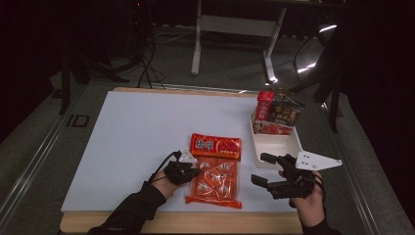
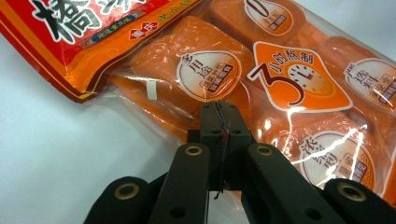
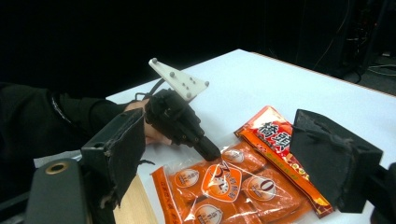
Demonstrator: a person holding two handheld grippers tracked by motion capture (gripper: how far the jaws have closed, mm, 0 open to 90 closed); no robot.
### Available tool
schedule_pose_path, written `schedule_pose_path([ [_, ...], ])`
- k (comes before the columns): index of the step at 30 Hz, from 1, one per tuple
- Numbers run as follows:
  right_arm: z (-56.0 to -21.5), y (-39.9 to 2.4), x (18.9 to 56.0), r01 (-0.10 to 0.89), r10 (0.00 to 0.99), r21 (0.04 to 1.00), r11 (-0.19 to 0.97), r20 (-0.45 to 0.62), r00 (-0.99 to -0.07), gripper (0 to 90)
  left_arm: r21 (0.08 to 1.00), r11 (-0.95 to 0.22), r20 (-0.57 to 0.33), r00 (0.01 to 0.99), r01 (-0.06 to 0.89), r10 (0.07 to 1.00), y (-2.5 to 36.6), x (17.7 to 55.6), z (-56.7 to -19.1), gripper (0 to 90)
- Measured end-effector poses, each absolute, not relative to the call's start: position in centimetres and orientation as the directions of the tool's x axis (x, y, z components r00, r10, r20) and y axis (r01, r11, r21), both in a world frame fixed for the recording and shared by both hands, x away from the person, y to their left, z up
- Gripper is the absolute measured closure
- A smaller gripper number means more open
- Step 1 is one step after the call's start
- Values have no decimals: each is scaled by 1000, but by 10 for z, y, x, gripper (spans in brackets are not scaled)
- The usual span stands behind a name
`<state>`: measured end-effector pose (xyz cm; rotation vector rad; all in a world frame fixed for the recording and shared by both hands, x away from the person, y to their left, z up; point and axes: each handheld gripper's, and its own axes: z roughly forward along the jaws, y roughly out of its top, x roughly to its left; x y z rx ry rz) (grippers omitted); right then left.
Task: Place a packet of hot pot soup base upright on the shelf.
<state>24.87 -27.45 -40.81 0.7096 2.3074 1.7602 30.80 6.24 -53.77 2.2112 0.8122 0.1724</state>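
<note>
Our left gripper [image 2: 219,122], jaws pressed together, touches the orange snack bag [image 2: 261,88] just ahead. We judge the slippery film may slide away. Right gripper [image 1: 266,170] stands spread.

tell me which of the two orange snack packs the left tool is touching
The clear pack of wrapped orange pieces, nearest the person; the shut left tool rests on its edge. The flat red-orange pack lies beyond, untouched.

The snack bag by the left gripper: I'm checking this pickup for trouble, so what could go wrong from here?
The left gripper is shut with its tip on the glossy snack bag, so it may push or slide the bag instead of gripping it. The red packet touches the bag's far end and could get shoved along.
</note>
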Motion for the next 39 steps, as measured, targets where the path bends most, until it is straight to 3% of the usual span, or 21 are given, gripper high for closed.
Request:
schedule_pose_path([
  [9,-409,-275,248,276,455,941,198,161,-876,183,697,-489,-161,779,524,606,83,303,-534,897],
  [17,-407,-274,245,259,469,942,212,135,-873,183,711,-412,-221,737,570,639,95,316,-523,600],
  [26,-411,-276,244,260,483,942,212,131,-866,180,739,-362,-221,712,568,667,96,343,-516,493],
  [32,-414,-276,240,243,484,945,219,111,-868,174,727,-349,-229,688,591,688,95,366,-522,493],
  [39,-413,-273,235,226,520,944,240,71,-851,105,725,-305,-256,652,617,714,99,390,-530,489],
])
